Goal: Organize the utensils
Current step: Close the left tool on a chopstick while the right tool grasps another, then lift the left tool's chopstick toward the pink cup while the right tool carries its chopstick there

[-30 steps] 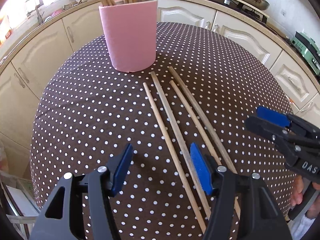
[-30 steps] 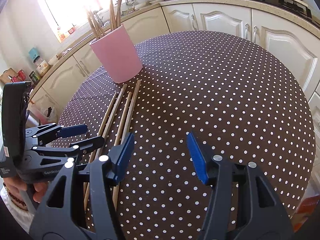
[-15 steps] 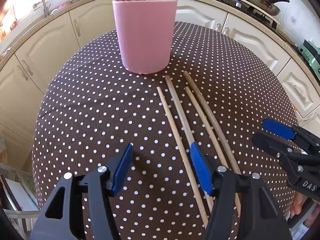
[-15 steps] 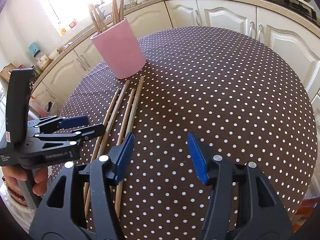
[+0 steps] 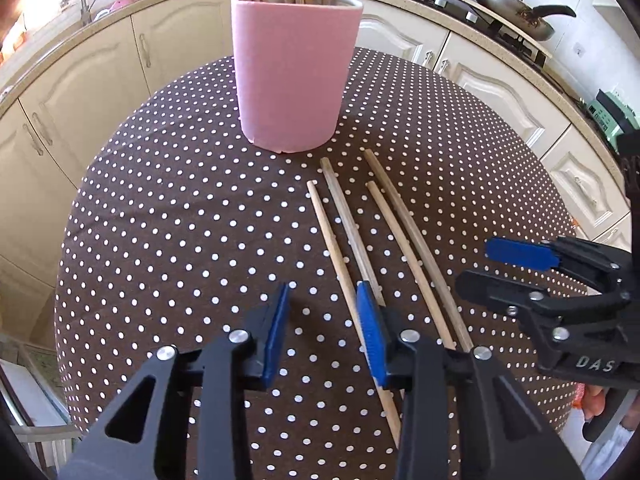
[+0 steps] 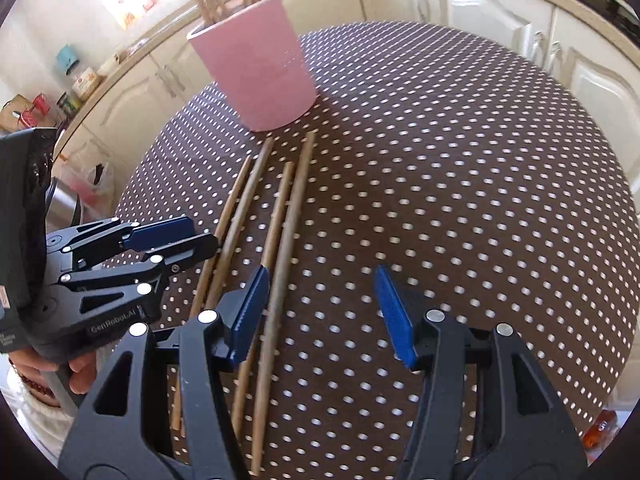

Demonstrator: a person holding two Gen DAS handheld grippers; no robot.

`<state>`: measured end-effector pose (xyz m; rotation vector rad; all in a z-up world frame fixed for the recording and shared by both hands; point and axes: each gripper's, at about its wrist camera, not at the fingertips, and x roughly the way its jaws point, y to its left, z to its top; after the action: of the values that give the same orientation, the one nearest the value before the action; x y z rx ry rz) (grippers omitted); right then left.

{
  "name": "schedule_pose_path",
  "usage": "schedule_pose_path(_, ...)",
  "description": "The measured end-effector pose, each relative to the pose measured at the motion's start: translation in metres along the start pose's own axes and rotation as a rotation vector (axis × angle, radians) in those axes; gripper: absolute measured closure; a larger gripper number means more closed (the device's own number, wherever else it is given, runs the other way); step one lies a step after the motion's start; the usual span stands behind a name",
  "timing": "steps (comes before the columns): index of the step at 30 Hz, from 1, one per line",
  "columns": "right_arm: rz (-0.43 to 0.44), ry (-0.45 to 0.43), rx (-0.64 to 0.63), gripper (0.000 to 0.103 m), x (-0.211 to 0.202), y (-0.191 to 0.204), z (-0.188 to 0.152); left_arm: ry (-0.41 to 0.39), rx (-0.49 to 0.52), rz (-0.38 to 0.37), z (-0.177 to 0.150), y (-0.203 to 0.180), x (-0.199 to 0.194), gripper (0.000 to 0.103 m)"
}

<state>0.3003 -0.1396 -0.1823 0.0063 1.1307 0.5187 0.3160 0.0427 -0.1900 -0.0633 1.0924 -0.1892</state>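
Observation:
Several wooden chopsticks (image 5: 352,236) lie side by side on the brown polka-dot tablecloth (image 5: 180,220), in front of a pink holder (image 5: 294,68) that holds more chopsticks. My left gripper (image 5: 324,320) is open and empty, low over the near ends of the leftmost chopsticks. My right gripper (image 6: 320,304) is open and empty, hovering just right of the rightmost chopstick (image 6: 286,248). The pink holder (image 6: 256,72) stands beyond them. Each gripper shows in the other's view, the right one (image 5: 516,272) and the left one (image 6: 176,236).
The round table is ringed by cream kitchen cabinets (image 5: 80,80). A stove with a pan (image 5: 516,8) stands at the back right. Jars and clutter (image 6: 80,80) sit on the counter at the left.
Both grippers have moved forward towards the chopsticks and the holder, which look larger now. The left gripper's jaws stand narrower than before. The chopsticks have not moved.

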Motion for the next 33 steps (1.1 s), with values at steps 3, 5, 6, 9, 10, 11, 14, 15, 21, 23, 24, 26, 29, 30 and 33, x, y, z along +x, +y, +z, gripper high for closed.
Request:
schedule_pose_path(3, -0.010, 0.047, -0.015, 0.052, 0.009, 0.007, 0.008, 0.006, 0.021, 0.026, -0.001, -0.003, 0.000, 0.068)
schedule_pose_path(5, -0.038, 0.067, -0.028, 0.056, 0.011, 0.011, 0.014, 0.009, 0.035, 0.051, 0.001, -0.010, 0.002, 0.068)
schedule_pose_path(6, -0.043, 0.080, -0.029, 0.060, 0.012, 0.012, 0.017, 0.010, 0.042, 0.063, 0.003, -0.014, 0.003, 0.068)
schedule_pose_path(9, -0.069, 0.118, -0.052, 0.068, 0.017, 0.019, 0.023, 0.008, 0.067, 0.094, 0.005, -0.022, 0.005, 0.072)
schedule_pose_path(10, -0.090, 0.132, -0.073, 0.068, 0.018, 0.023, 0.025, 0.004, 0.078, 0.113, 0.005, -0.024, 0.006, 0.078)
schedule_pose_path(11, -0.111, 0.145, -0.094, 0.069, 0.021, 0.029, 0.026, 0.001, 0.084, 0.127, 0.005, -0.024, 0.006, 0.081)
schedule_pose_path(14, -0.169, 0.187, -0.154, 0.069, 0.029, 0.047, 0.032, 0.005, 0.077, 0.128, 0.009, -0.025, 0.008, 0.086)
schedule_pose_path(15, -0.204, 0.197, -0.184, 0.069, 0.033, 0.055, 0.033, 0.005, 0.080, 0.132, 0.010, -0.027, 0.008, 0.088)
schedule_pose_path(21, -0.208, 0.233, -0.221, 0.089, 0.042, 0.074, 0.040, 0.002, 0.077, 0.106, 0.011, -0.022, 0.008, 0.094)
schedule_pose_path(23, -0.202, 0.228, -0.220, 0.092, 0.043, 0.074, 0.041, -0.008, 0.079, 0.107, 0.010, -0.022, 0.008, 0.094)
schedule_pose_path(24, -0.194, 0.226, -0.212, 0.094, 0.043, 0.072, 0.042, -0.012, 0.077, 0.104, 0.008, -0.019, 0.008, 0.095)
schedule_pose_path(26, -0.180, 0.216, -0.205, 0.096, 0.037, 0.065, 0.040, -0.022, 0.069, 0.095, 0.005, -0.017, 0.007, 0.095)
schedule_pose_path(29, -0.154, 0.193, -0.192, 0.097, 0.028, 0.051, 0.038, -0.029, 0.065, 0.085, 0.000, -0.008, 0.003, 0.096)
schedule_pose_path(30, -0.142, 0.184, -0.188, 0.097, 0.027, 0.047, 0.037, -0.030, 0.061, 0.074, -0.001, -0.008, 0.004, 0.097)
schedule_pose_path(33, -0.124, 0.153, -0.177, 0.097, 0.021, 0.040, 0.031, -0.037, 0.050, 0.046, -0.003, -0.006, 0.002, 0.098)
